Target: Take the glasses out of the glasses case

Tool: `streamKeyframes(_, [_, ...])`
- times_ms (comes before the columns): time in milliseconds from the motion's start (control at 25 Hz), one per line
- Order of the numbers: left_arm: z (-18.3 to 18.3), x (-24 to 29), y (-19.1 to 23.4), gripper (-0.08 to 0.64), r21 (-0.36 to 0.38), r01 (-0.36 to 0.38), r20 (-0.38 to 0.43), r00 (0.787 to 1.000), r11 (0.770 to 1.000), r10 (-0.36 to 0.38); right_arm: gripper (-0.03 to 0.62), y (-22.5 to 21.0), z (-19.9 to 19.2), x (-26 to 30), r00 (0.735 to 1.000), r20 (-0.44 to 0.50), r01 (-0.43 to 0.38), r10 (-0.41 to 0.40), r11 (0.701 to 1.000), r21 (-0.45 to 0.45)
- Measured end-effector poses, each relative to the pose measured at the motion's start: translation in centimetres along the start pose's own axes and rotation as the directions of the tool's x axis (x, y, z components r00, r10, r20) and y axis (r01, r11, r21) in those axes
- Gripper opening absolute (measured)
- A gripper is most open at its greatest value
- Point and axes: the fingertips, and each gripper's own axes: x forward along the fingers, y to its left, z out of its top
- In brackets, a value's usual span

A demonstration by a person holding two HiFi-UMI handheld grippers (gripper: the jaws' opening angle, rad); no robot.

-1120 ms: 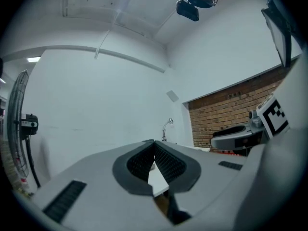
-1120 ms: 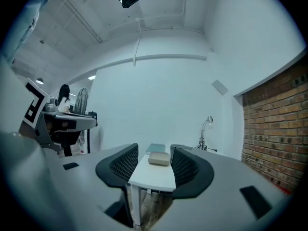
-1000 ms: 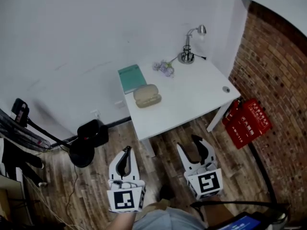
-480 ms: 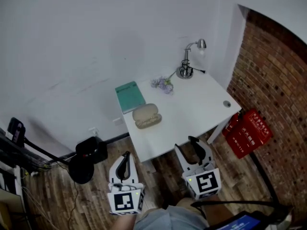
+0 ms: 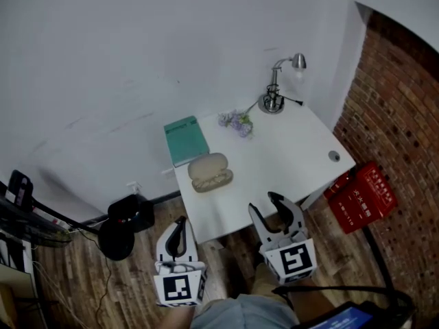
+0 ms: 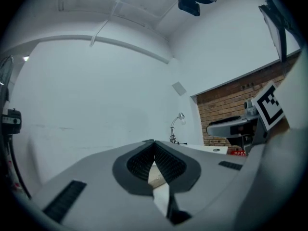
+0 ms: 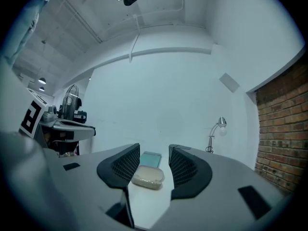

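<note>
A closed beige glasses case (image 5: 210, 172) lies on the white table (image 5: 288, 149), near its left front part. Both grippers hover over the wooden floor just short of the table's near edge. My left gripper (image 5: 180, 226) is shut, its tips (image 6: 154, 146) meeting with nothing between them. My right gripper (image 5: 276, 204) is open; its jaws have just been closing a little, and nothing is between them. In the right gripper view the case (image 7: 147, 177) shows ahead between the jaws of the gripper (image 7: 154, 148), well beyond the tips.
A teal book (image 5: 186, 140) lies behind the case. Small purple flowers (image 5: 236, 122) and a desk lamp (image 5: 278, 88) stand at the table's back. A red crate (image 5: 362, 197) sits by the brick wall (image 5: 405, 115). A black stand base (image 5: 127, 218) is on the floor at left.
Both grippers have moved forward toward the table, and the table and case now sit nearer to them in the head view. The case has not moved on the table.
</note>
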Motion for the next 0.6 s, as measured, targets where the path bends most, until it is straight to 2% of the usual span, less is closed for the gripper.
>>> streamKeyframes(120, [-0.1, 2.4, -0.2, 0.006, 0.004, -0.033, -0.031, 0.999, 0.999, 0.033, 0.204, -1.5, -1.1, 2.4, 0.999, -0.016, -0.045, 0.045, 0.999, 0.024])
streamKeyframes(320, [0.1, 7.1, 0.0, 0.006, 0.025, -0.12, -0.031, 0.992, 0.992, 0.121, 0.201, -4.6, -1.7, 7.8, 0.988, -0.007, -0.151, 0.152, 0.988, 0.044])
streamKeyframes(600, [1.9, 12.1, 1.6, 0.006, 0.045, -0.276, -0.019, 0.961, 0.96, 0.277, 0.198, -7.5, -0.6, 15.0, 0.953, 0.026, -0.304, 0.303, 0.952, 0.045])
